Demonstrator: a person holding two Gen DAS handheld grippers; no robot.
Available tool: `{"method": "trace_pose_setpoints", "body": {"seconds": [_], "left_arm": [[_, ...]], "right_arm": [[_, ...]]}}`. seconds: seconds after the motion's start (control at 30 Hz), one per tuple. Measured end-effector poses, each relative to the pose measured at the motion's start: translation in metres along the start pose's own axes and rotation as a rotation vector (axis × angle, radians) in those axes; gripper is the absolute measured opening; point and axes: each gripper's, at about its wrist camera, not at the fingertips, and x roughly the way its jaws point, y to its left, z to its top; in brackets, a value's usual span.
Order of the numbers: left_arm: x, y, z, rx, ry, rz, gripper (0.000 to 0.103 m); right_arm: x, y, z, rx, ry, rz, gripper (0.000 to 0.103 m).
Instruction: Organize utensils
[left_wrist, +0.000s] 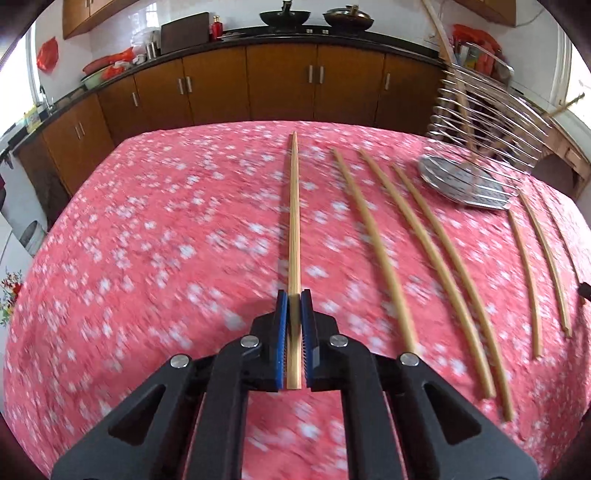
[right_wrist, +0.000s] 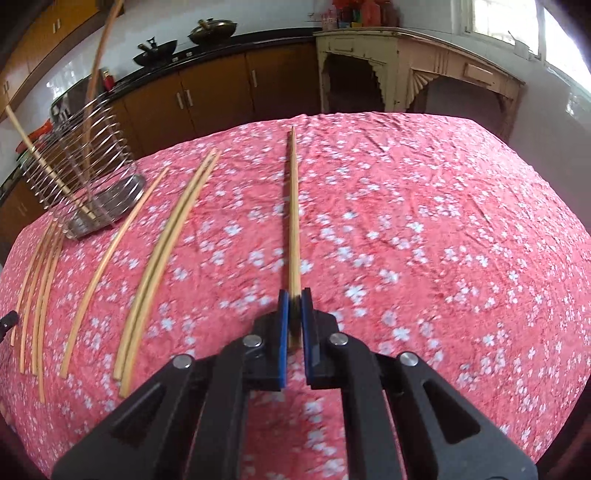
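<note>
table: pink floral cloth (left_wrist: 147, 240) covers it | holder: wire utensil rack (left_wrist: 491, 122) at far edge, two chopsticks standing in it | loose: chopsticks (left_wrist: 373, 236) lie in a row on cloth beside rack | left gripper (left_wrist: 294, 295): clenched on one chopstick (left_wrist: 294, 206) | right gripper (right_wrist: 294, 295): clenched on another chopstick (right_wrist: 293, 206)

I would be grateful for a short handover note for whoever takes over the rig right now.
Left gripper: shut on a chopstick.
Right gripper: shut on another chopstick.
Wire utensil holder stands at the far side of the floral tablecloth, between the two grippers; two chopsticks already stand in it.
Left: drop both held sticks into the holder, then gather the loose chopsticks lying on the cloth, about six by the right view.
</note>
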Motion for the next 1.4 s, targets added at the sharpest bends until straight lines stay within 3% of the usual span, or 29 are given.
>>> {"method": "trace_pose_setpoints", "body": {"seconds": [0.13,0.33,0.4,0.63,1.17,1.4], "left_arm": [[0.004,0.013,0.006,-0.008,-0.003,-0.046,0.007],[-0.007,0.019,-0.010,-0.024,-0.002,-0.092,0.009],[-0.010,0.017,-0.014,-0.015,-0.002,-0.102,0.014],[-0.011,0.001,-0.016,0.049,0.001,-0.061,0.025],[-0.013,0.005,-0.015,0.026,0.000,-0.081,0.026],[-0.019,-0.001,-0.022,0.066,0.005,-0.033,0.026]], "right_arm": [[0.004,-0.007,0.003,0.002,-0.004,0.006,0.008],[-0.004,-0.008,-0.006,-0.015,0.001,0.031,0.013],[-0.006,-0.005,-0.010,-0.026,-0.005,0.023,0.013],[-0.006,-0.006,-0.010,-0.027,-0.003,0.020,0.013],[-0.005,-0.008,-0.009,-0.024,-0.002,0.026,0.013],[-0.009,-0.003,-0.012,-0.055,0.000,0.000,0.013]]}}
